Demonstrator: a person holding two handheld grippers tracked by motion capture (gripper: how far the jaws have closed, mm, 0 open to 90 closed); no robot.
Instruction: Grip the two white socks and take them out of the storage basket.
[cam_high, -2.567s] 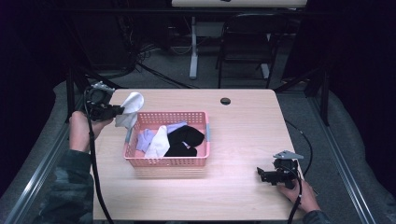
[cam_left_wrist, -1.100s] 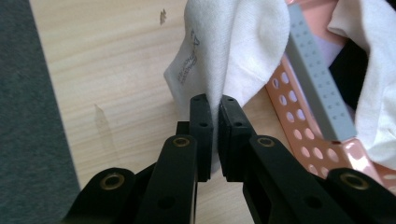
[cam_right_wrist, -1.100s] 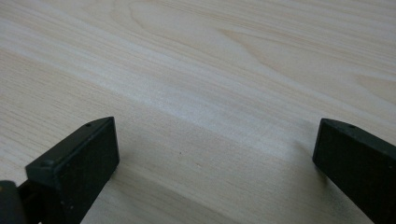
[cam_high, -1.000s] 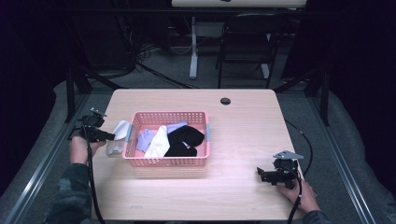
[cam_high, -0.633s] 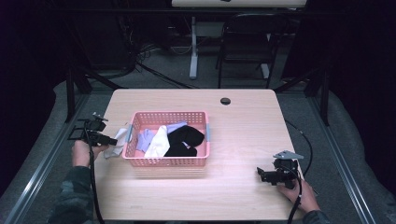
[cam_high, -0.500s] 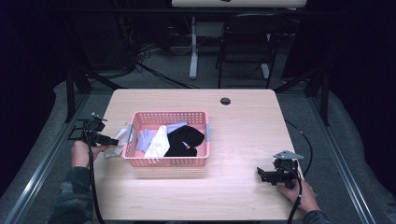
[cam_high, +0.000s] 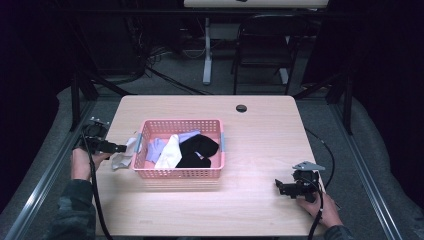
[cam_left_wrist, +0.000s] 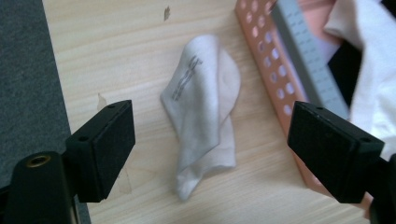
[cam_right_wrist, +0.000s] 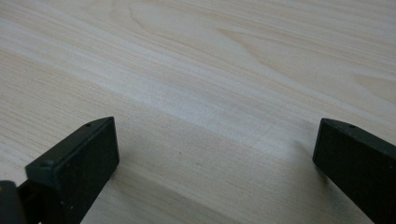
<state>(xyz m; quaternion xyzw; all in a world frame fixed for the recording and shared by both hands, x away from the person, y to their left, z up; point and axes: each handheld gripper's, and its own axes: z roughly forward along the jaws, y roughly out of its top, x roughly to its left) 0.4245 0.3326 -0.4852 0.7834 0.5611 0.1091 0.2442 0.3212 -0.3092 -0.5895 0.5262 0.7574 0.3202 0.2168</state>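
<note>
Left tongs (cam_left_wrist: 210, 154) stand wide, jaws just opened, hovering over a crumpled white cotton sock (cam_left_wrist: 205, 116) that lies loose on the pale wooden worktop (cam_high: 260, 125), touching neither pad. Sock sits just beside the outer wall of the pink perforated plastic basket (cam_high: 177, 174), which holds more clothing. Right tongs (cam_high: 278, 186) wide apart, nothing between them, low over bare worktop near its right front corner.
</note>
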